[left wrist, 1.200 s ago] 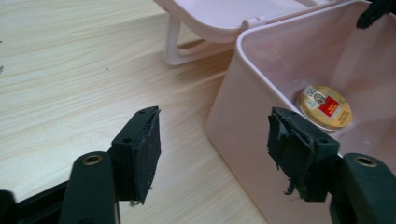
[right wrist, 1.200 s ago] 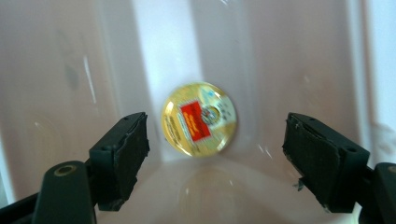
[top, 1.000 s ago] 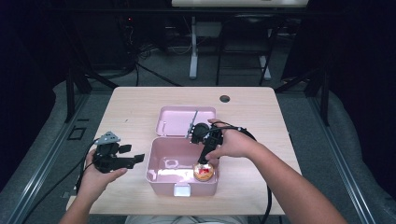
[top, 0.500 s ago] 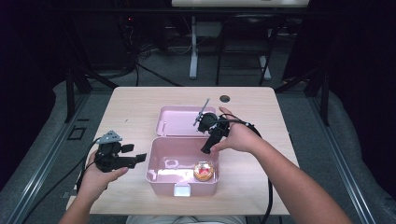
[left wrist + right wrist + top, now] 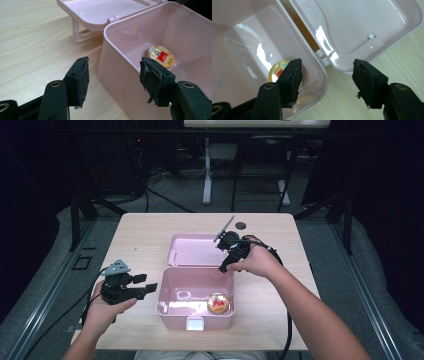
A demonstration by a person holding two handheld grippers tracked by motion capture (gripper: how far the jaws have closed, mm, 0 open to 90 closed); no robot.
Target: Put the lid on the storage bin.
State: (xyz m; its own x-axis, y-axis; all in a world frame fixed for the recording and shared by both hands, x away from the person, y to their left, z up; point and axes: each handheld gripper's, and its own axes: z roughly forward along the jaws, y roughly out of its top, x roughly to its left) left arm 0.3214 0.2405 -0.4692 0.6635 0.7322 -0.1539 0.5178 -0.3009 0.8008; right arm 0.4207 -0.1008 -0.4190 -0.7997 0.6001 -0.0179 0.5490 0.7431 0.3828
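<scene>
An open pink box (image 5: 161, 296) sits near the table's front edge, its lid (image 5: 192, 250) lying flat behind it. A round gold-wrapped sweet with a red label (image 5: 218, 303) rests in the box's front right corner. My right gripper (image 5: 223, 268) hovers over the box's back right corner by the hinge. It is open and its jaws have just been closing with nothing between them. In the right gripper view the sweet (image 5: 277, 71) lies below its left jaw. My left gripper (image 5: 148, 285) is open just left of the box's wall (image 5: 120, 75).
The box stands on a light wooden table (image 5: 140, 240) with a small dark round hole (image 5: 241, 225) near the far edge. A black cable (image 5: 288, 330) trails along the right forearm. Dark floor and stands surround the table.
My right gripper has come up from over the sweet and moved back toward the hinge. The sweet stays in the box. The left gripper has kept still.
</scene>
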